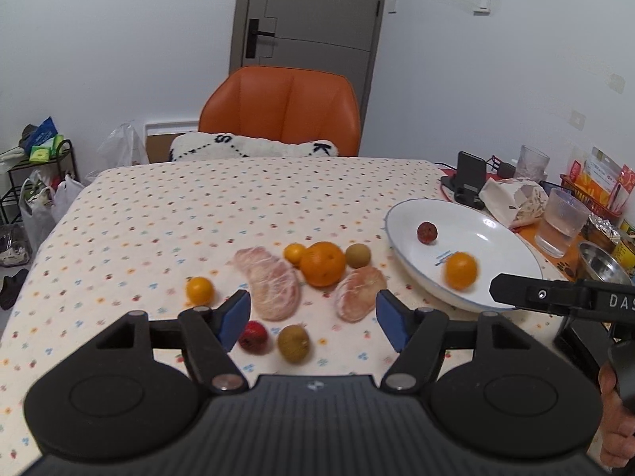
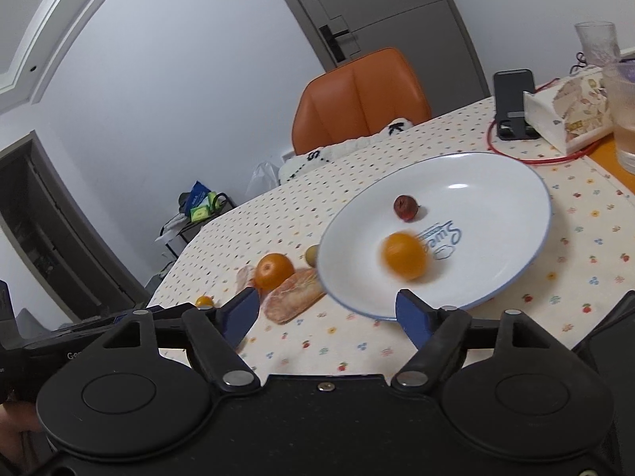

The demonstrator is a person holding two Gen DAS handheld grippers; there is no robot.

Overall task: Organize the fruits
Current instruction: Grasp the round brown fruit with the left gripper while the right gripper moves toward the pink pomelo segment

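Observation:
A white plate [image 1: 492, 218] [image 2: 512, 182] on the right holds a dark red fruit [image 1: 427, 233] [image 2: 405, 208] and a small orange [image 1: 460, 270] [image 2: 404, 256], which is blurred. On the cloth lie a big orange [image 1: 322, 263] [image 2: 274, 270], two peeled pomelo pieces [image 1: 274, 283] [image 1: 359, 291], two small oranges [image 1: 294, 254] [image 1: 199, 290], two brownish fruits [image 1: 358, 256] [image 1: 293, 343] and a red fruit [image 1: 253, 337]. My left gripper [image 1: 313, 319] is open above the near fruits. Empty and open, my right gripper [image 2: 327, 313] hangs at the plate's near rim.
An orange chair [image 1: 279, 113] with a cushion stands behind the table. At the right edge crowd a phone stand [image 1: 470, 178], a paper bag [image 1: 512, 198], glasses [image 1: 563, 222], a steel bowl [image 1: 603, 263] and snack packs. A shelf and bags stand on the floor at left.

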